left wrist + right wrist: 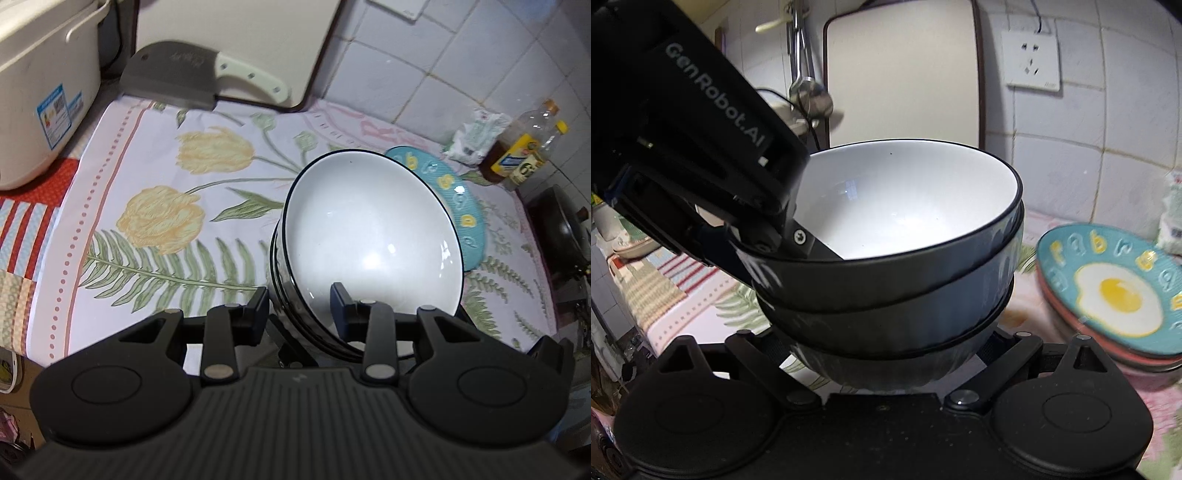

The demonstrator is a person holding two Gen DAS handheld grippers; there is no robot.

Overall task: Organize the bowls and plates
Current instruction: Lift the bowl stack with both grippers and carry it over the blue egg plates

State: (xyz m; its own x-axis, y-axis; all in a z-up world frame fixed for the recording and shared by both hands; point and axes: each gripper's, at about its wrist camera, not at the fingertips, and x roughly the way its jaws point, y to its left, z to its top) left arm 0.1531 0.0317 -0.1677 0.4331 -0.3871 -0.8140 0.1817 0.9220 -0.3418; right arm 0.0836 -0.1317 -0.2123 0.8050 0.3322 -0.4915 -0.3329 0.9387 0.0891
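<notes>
The counter (122,155) is covered with a flowered cloth. At its far side a cleaver (192,77) lies against a leaning cutting board (236,40), and a white box (44,88) stands at the far left. At the far right, by the tiled wall, there are two bottles (524,147) and a white packet (476,136); a dark pan (565,229) is at the right edge. Plates (1115,291) are stacked just right of the bowls, the top one blue with a fried egg picture and raised letters, and a red rim shows under it. A socket (1032,61) is on the wall above them.

The bowls (905,258) are nested, three as it seems, white inside and dark outside with a dark rim. The stack is tilted, and in the left view its mouth faces toward the far right.

The left tongs (301,301) grip the near left rim of the bowls: one finger is inside the top bowl, the other outside on the dark wall, and the jaws are only partly apart, closed on the rims. In the right view these tongs come down from the upper left.

The right tongs (886,365) are under the near side of the stack. Their jaws stand wide, one on each side of the lowest bowl. The bowl hides the fingertips, so I cannot tell if they press on it.
</notes>
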